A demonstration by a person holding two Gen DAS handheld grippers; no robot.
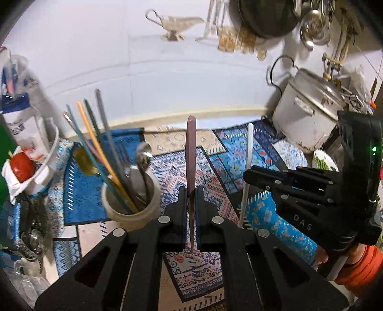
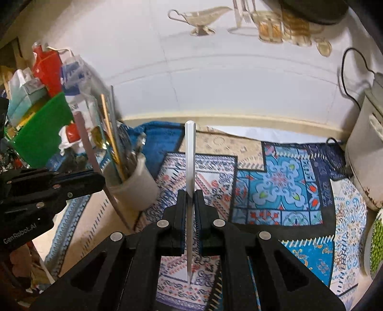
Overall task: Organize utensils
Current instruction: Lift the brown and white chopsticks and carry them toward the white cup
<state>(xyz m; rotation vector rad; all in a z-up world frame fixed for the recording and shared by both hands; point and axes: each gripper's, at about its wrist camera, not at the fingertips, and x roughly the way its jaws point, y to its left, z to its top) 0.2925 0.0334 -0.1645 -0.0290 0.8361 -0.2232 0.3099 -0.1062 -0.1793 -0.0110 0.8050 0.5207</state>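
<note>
The left tongs (image 1: pixel 191 203) are pinching a mauve chopstick (image 1: pixel 190 153) and the right tongs (image 2: pixel 190 203) a white chopstick (image 2: pixel 190 153), both held upright above the patterned cloth (image 2: pixel 275 181). The step in hand appears to be carrying; next, each stick's tip needs lining up over the utensil cup (image 1: pixel 130 210) near the bench's left edge.

The lower ends of the utensils standing in the cream holder (image 1: pixel 130 203) are hidden inside it; their heads cannot be identified. The mauve stick (image 1: pixel 190 153) is covered along its middle by the pads of the left gripper (image 1: pixel 191 191). The white stick (image 2: pixel 190 153) is likewise covered by the right gripper (image 2: pixel 190 193) (only its two ends show). The rice cooker (image 2: pixel 363 153) is cut off by the right edge of the right wrist view. A dark round pan (image 1: pixel 265 16) is cut by the top edge of the left wrist view. The packets (image 2: pixel 47 71) at the left are blurred; their printing is unreadable. The person's sleeve (image 1: pixel 359 270) shows only in part.
</note>
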